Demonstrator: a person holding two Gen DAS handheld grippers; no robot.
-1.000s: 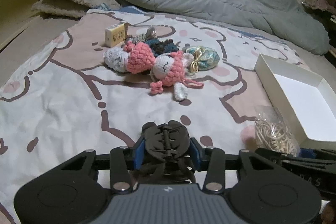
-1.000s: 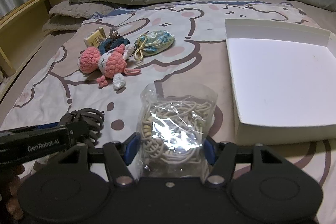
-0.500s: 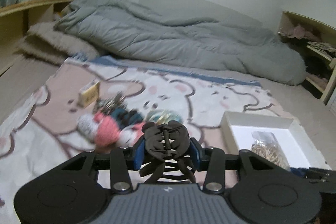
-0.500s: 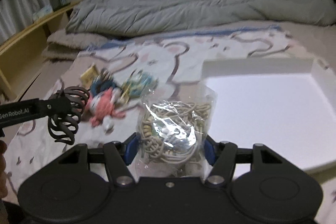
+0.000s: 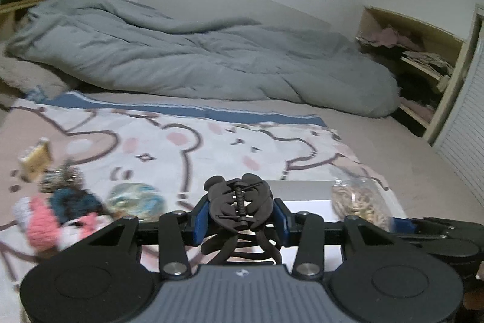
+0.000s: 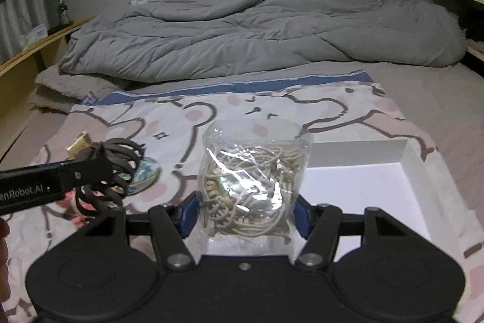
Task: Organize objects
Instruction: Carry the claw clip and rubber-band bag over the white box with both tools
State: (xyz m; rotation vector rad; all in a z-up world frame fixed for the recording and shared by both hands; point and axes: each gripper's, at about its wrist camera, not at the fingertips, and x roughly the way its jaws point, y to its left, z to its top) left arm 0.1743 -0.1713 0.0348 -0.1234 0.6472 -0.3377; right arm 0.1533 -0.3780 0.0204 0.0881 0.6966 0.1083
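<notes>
Both grippers are loaded: the left gripper [image 5: 240, 220] pinches a dark brown claw hair clip [image 5: 240, 208], raised above the cartoon blanket [image 5: 187, 147]. The right gripper [image 6: 246, 211] clamps a clear bag of beige elastic bands [image 6: 252, 180], apparently over the white box [image 6: 363, 186].

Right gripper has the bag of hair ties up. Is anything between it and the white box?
Nothing visible. The bag of hair ties hangs by the white box near edge; the left gripper with its hair claw sits off left.
</notes>
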